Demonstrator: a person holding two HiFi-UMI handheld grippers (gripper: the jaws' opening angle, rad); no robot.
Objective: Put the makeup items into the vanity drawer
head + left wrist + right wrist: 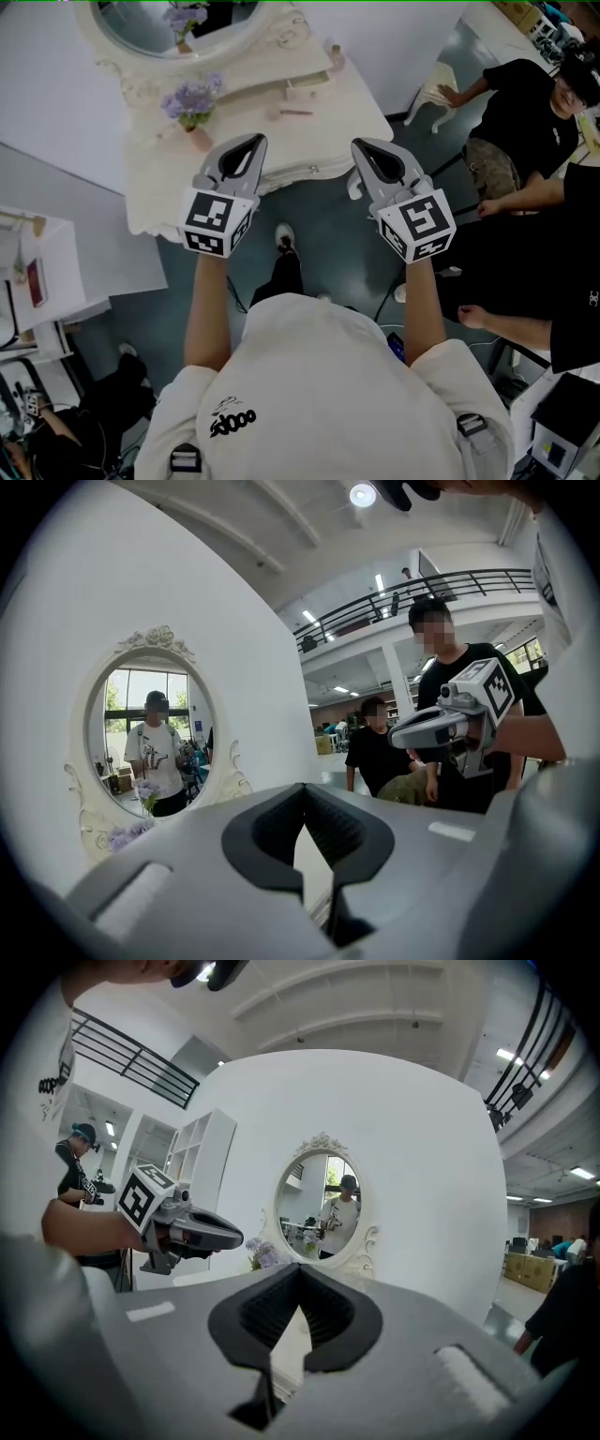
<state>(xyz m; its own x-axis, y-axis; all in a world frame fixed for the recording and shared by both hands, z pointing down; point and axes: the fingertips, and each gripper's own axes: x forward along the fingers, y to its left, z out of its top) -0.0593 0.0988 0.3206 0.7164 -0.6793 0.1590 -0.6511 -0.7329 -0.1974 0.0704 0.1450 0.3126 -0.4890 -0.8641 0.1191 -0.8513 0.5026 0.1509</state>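
A white vanity table (319, 141) with an oval mirror (178, 23) stands ahead of me. A slim pinkish stick (295, 112) and a small pale box (302, 94) lie on its top, with a pink item (335, 58) near the right back corner. My left gripper (253, 142) and right gripper (361, 147) hang side by side over the table's front edge, both shut and empty. The mirror (150, 738) shows beyond the left gripper's (302, 789) jaws. The right gripper's (300, 1269) jaws point at the mirror (323, 1208) too. Whether a drawer is open I cannot tell.
A vase of purple flowers (192, 101) stands on the vanity's left side. A seated person (525, 122) and a white stool (436, 94) are at the right, more people stand nearby (450, 677). A white shelf unit (37, 272) is at the left. My foot (284, 239) is under the table edge.
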